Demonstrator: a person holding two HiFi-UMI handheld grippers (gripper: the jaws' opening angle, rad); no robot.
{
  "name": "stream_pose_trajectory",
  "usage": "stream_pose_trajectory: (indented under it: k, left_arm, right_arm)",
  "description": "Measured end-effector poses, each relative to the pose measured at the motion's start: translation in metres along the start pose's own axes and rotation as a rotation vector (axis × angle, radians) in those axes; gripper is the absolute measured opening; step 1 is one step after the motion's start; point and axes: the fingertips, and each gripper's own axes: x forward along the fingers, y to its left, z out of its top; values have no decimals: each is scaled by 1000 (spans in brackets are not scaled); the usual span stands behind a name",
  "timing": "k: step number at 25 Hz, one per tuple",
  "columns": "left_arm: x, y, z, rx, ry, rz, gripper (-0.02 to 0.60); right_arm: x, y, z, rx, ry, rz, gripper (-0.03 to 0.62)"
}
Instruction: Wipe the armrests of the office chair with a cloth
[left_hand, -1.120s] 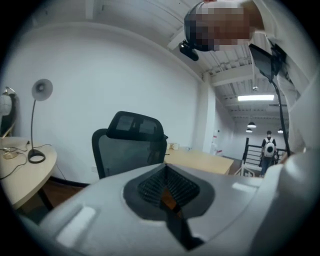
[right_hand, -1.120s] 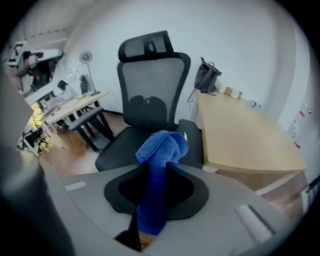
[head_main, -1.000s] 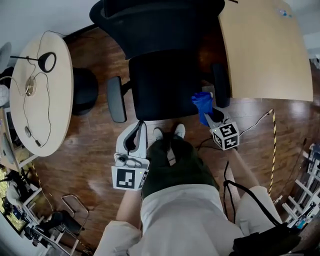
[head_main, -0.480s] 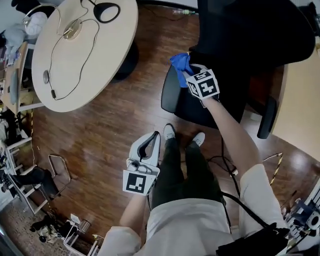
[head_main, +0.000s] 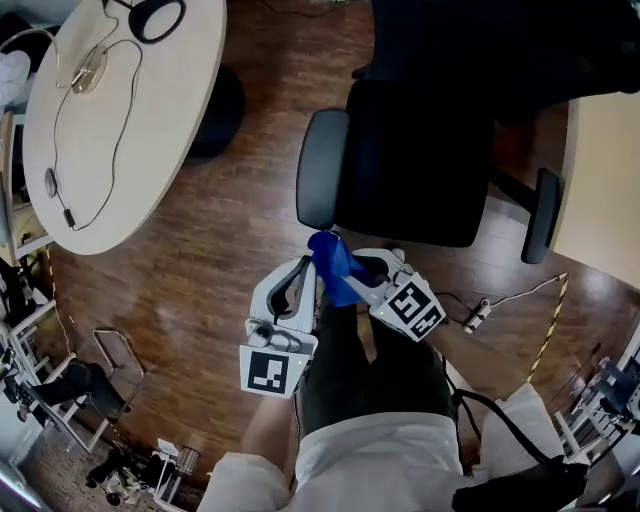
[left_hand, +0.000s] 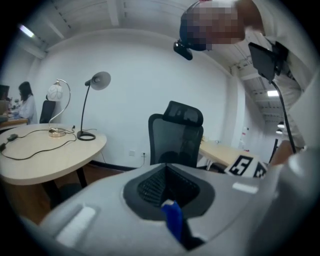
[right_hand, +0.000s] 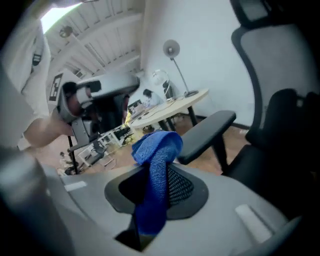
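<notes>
Left of the office chair (head_main: 410, 160) stands a round bench (head_main: 130, 120), and just before the chair's seat, clear of its armrest (head_main: 312, 170), the left tool (head_main: 303, 272) nips a sliver of the blue cloth (head_main: 335, 268) that the right tool (head_main: 358, 278), its square-marker cube uppermost, clamps tight

No legible text, dark mark on white shirt (right_hand: 37, 58) perhaps lettering

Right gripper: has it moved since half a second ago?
Yes. It was over the chair's left-side armrest then; now the right gripper, shut on the cloth, sits clear of it, drawn back toward the person.
</notes>
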Motion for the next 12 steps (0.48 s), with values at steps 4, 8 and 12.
stream_pose_trajectory:
  k: [4, 8, 12]
  left_arm:
    - [21, -3, -27, 32, -18, -27, 0]
    - [49, -12, -54, 32, -17, -23, 0]
    - [51, -6, -59, 28, 0, -19, 0]
  right_arm:
    - [-39, -84, 17, 72, -209, -261, 86]
    - [-5, -160, 24, 17, -278, -291, 86]
    - [78, -217, -5, 97, -173, -331, 87]
